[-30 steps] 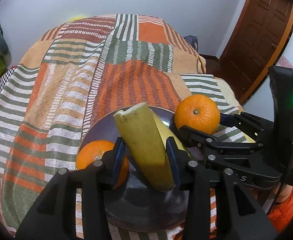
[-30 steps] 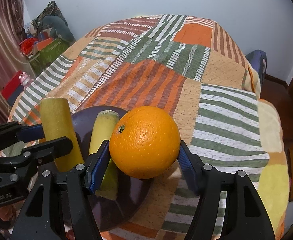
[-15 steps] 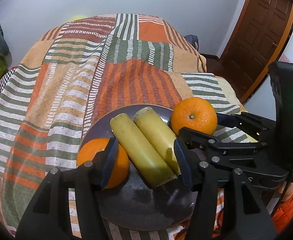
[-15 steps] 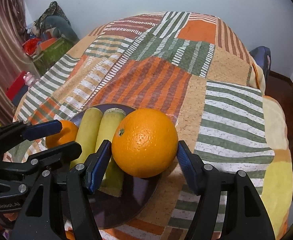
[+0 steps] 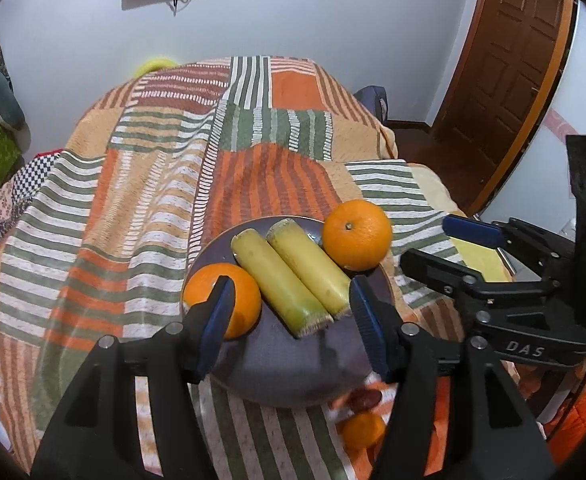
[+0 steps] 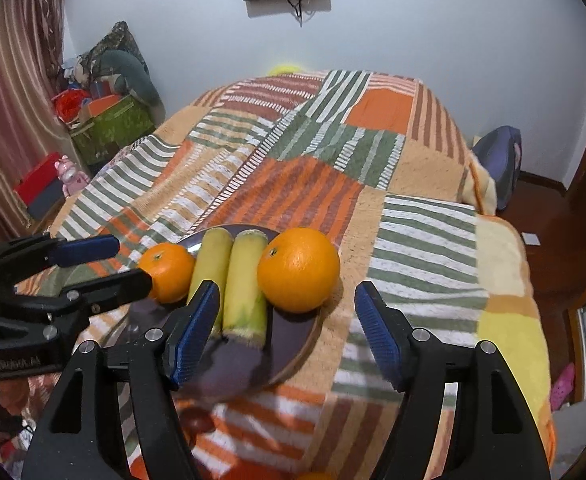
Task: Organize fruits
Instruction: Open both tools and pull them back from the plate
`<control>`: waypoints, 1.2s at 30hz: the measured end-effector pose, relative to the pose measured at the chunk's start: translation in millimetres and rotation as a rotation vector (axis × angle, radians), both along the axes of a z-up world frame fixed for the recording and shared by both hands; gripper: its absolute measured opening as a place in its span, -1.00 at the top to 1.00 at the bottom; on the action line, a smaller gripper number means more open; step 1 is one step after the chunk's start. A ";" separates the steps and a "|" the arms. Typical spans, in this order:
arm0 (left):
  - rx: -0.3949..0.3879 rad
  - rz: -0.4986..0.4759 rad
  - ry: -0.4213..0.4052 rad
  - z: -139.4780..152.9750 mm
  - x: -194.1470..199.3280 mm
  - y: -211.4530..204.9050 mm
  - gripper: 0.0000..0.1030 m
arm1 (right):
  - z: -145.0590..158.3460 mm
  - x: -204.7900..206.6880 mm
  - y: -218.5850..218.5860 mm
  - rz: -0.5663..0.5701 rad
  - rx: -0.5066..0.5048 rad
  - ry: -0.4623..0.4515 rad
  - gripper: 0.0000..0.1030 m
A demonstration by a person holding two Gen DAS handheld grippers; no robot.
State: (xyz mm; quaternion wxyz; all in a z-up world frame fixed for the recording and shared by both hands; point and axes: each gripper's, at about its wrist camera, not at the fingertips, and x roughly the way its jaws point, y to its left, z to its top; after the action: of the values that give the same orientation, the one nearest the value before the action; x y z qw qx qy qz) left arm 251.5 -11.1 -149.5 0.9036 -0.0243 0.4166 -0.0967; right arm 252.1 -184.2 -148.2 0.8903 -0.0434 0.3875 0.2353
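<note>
The left gripper (image 5: 291,316) – jaws just widened, holding nothing – hangs over the dark round plate (image 5: 289,376), where two yellow-green cut stalks (image 5: 293,276) lie between two oranges. The right gripper (image 6: 285,320) – jaws just widened, empty – stands behind the larger round orange (image 6: 299,268).

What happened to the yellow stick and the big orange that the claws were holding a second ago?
The left gripper laid its yellow stalk piece flat on the plate beside the other piece; its jaws have just been opening, nothing between them. The right gripper set the large orange on the plate's edge, let go and pulled back. The small orange and the blanket stayed put.
</note>
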 end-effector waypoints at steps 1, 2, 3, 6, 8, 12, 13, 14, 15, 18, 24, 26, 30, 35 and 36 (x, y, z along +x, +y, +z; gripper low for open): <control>0.003 -0.002 -0.008 3.9 -7.4 0.1 -0.20 | 2.5 -6.0 -2.0 -0.004 -0.001 -0.007 -0.31; 0.005 -0.003 -0.012 6.1 -11.3 0.5 -0.22 | 4.4 -11.3 -3.4 -0.007 -0.002 -0.013 -0.33; 0.007 -0.004 -0.016 8.7 -16.9 0.3 -0.23 | 7.2 -18.5 -6.1 -0.012 -0.002 -0.022 -0.34; 0.007 -0.004 -0.022 14.2 -33.6 0.3 -0.27 | 13.1 -36.9 -15.0 -0.024 0.002 -0.039 -0.40; 0.003 -0.005 -0.019 16.2 -45.4 0.0 -0.32 | 15.8 -49.1 -21.1 -0.032 0.006 -0.046 -0.41; -0.003 -0.008 -0.003 14.8 -62.9 -3.5 -0.34 | 16.8 -70.4 -30.1 -0.047 -0.001 -0.057 -0.42; -0.008 -0.012 0.008 12.8 -67.1 -5.5 -0.34 | 16.1 -74.8 -31.8 -0.048 -0.004 -0.057 -0.42; -0.012 -0.016 0.019 10.6 -70.6 -7.5 -0.34 | 15.4 -79.0 -33.2 -0.049 -0.005 -0.056 -0.43; -0.014 -0.019 0.031 7.7 -73.8 -9.9 -0.34 | 14.1 -84.3 -35.0 -0.051 -0.008 -0.055 -0.43; -0.010 -0.038 0.061 -2.3 -84.7 -21.4 -0.34 | 9.6 -94.0 -39.6 -0.065 -0.015 -0.053 -0.43; -0.014 -0.074 0.108 -19.6 -98.4 -42.9 -0.34 | -3.5 -110.8 -52.3 -0.087 -0.011 -0.022 -0.43; -0.008 -0.079 0.127 -27.6 -100.3 -49.8 -0.34 | -7.5 -116.8 -55.4 -0.094 -0.011 -0.018 -0.43; -0.004 -0.077 0.159 -41.0 -101.1 -58.0 -0.34 | -18.5 -125.3 -61.5 -0.098 -0.009 -0.001 -0.43; -0.017 -0.069 0.184 -53.6 -100.7 -65.0 -0.32 | -29.0 -125.3 -63.3 -0.084 -0.002 0.027 -0.38; -0.021 -0.069 0.188 -55.6 -100.8 -66.2 -0.30 | -31.1 -124.4 -62.7 -0.079 0.004 0.034 -0.35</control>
State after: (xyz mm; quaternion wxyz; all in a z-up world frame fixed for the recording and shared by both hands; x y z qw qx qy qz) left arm 150.6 -77.3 -205.2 0.8564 -0.0281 0.4990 -0.1295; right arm 127.7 -246.9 -179.3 0.8922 -0.0223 0.4035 0.2016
